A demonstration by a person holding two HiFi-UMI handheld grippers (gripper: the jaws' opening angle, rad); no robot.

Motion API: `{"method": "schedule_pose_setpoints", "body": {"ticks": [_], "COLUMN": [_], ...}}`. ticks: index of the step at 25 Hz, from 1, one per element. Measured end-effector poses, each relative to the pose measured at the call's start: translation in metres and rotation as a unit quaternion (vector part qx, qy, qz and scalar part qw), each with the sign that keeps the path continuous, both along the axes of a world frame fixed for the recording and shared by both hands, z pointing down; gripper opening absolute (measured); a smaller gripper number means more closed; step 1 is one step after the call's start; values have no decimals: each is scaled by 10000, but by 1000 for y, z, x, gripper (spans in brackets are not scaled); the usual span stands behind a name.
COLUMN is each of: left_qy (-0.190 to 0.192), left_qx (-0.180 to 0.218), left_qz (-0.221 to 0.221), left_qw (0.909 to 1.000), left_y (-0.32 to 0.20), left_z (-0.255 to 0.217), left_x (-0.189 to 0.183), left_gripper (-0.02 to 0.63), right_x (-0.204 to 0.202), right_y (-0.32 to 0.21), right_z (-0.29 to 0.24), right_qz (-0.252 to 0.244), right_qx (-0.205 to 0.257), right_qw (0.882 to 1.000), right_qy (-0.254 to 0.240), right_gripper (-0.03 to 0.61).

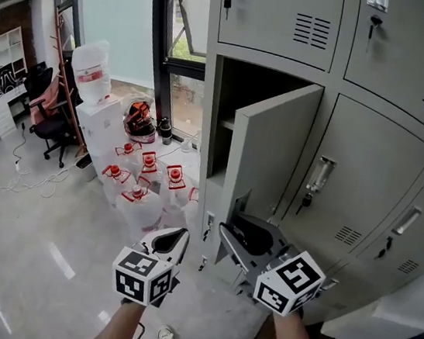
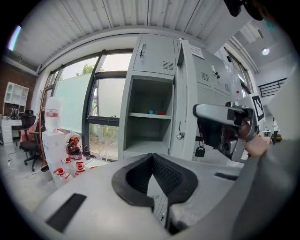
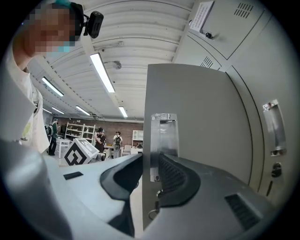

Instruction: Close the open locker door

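The open grey locker door (image 1: 268, 157) swings out from its compartment (image 1: 239, 90), which holds a shelf (image 2: 149, 116). My right gripper (image 1: 236, 231) straddles the door's lower free edge. In the right gripper view the door (image 3: 197, 122) runs between the jaws of the right gripper (image 3: 151, 161). The right pad lies along the outer face below the handle (image 3: 164, 140), and the left pad stands on the inner side without clearly pressing. My left gripper (image 1: 183, 234) hangs free to the left of the door. Its tips (image 2: 152, 157) meet on nothing, and it faces the open compartment (image 2: 145, 126).
Closed lockers (image 1: 366, 186) fill the wall to the right and above. Several red-capped water jugs (image 1: 143, 186) stand on the floor by the window, with a large bottle (image 1: 93, 70) on a white box. An office chair (image 1: 50, 122) sits at the far left. People (image 3: 101, 136) stand across the room.
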State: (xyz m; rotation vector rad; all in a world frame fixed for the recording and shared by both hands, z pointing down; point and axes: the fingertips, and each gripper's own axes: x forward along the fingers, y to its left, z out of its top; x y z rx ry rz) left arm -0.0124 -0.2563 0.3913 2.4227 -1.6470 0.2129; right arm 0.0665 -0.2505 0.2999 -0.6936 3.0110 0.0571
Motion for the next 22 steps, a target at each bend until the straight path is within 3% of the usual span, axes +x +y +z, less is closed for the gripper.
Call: {"method": "schedule_pose_setpoints", "body": {"ticks": [22], "left_qy": [125], "left_qx": [75], "left_qz": [477], "left_qw": [9988], "left_y": [-66], "left_z": [4], "left_x": [-93], "left_gripper": [6], "right_x": [-81], "right_y": [-75], "right_z": [0], "right_qz": [1053], "right_qx": [83], "right_qw": [9944], "right_qy": [-95], "right_gripper": [91]}}
